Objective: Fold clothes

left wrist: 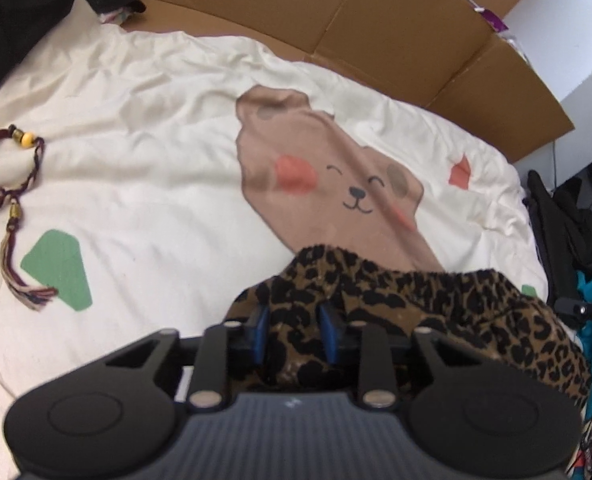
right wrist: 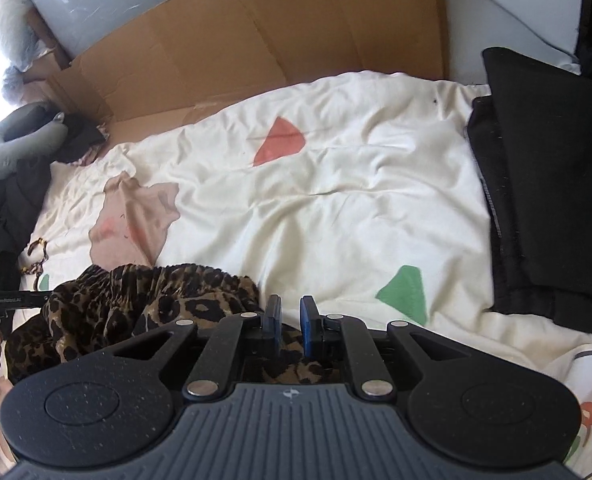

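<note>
A leopard-print garment (left wrist: 415, 300) lies bunched at the near edge of a cream bed cover (left wrist: 144, 184) with a brown bear print. My left gripper (left wrist: 294, 330) is shut on a fold of this garment, the cloth filling the gap between its blue pads (left wrist: 327, 330). In the right wrist view the same garment (right wrist: 144, 300) lies to the lower left. My right gripper (right wrist: 291, 322) has its blue pads close together with leopard cloth running under and between them; it holds the garment's edge.
A flattened cardboard sheet (left wrist: 375, 24) lines the far side of the bed. A braided tasselled cord (left wrist: 12, 200) lies at the left. Folded black clothing (right wrist: 547, 200) is stacked at the right. Dark clothes and a grey neck pillow (right wrist: 20, 140) lie at the far left.
</note>
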Tool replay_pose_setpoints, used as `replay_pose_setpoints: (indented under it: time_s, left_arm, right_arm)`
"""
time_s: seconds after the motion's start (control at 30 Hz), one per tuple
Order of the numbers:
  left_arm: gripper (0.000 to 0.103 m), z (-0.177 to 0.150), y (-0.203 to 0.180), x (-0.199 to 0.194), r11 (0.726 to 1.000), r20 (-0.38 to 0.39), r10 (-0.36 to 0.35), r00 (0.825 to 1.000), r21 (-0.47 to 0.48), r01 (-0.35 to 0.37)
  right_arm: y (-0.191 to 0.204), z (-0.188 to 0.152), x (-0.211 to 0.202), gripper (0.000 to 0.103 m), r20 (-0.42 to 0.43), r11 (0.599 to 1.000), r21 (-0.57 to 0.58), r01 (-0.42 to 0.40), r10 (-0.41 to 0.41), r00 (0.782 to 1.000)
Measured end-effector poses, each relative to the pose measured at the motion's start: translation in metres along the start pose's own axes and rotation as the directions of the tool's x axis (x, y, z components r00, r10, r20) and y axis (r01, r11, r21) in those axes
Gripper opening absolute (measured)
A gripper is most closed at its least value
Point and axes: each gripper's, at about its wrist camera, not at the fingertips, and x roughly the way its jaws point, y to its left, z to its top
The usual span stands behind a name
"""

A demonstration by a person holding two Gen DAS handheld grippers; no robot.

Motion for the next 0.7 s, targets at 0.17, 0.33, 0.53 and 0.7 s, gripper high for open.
replay_pose_setpoints:
  time_s: [0.17,0.33,0.53,0.7]
  left_arm:
    - [0.012,-0.004,0.0,-0.003,1.0,-0.005,0.005,1.0,0.021,-0.005]
    - [0.009,-0.012,-0.001,-0.014,0.999,-0.004,0.011,1.0,0.049,-0.011]
    - [0.008,-0.017,0.0,-0.021,1.0,-0.008,0.01,1.0,0.028,-0.01]
    - [0.008,-0.019,-0.001,-0.03,1.0,-0.008,0.008,1.0,0.029,-0.008]
  right_arm:
    - [0.002,0.001,0.003,0.026,-0.004,1.0,0.0,-0.004,0.004,1.0]
    - [0.0,0.007,0.005,0.031,0.014,1.0,0.018,-0.014,0.014,1.0]
    - [-0.006,0.02,0.022,0.031,0.011,0.998,0.058,-0.036,0.035,0.999]
    - [0.003,0.005,0.038,0.031,-0.062,0.999,0.01,-0.032,0.032,0.998]
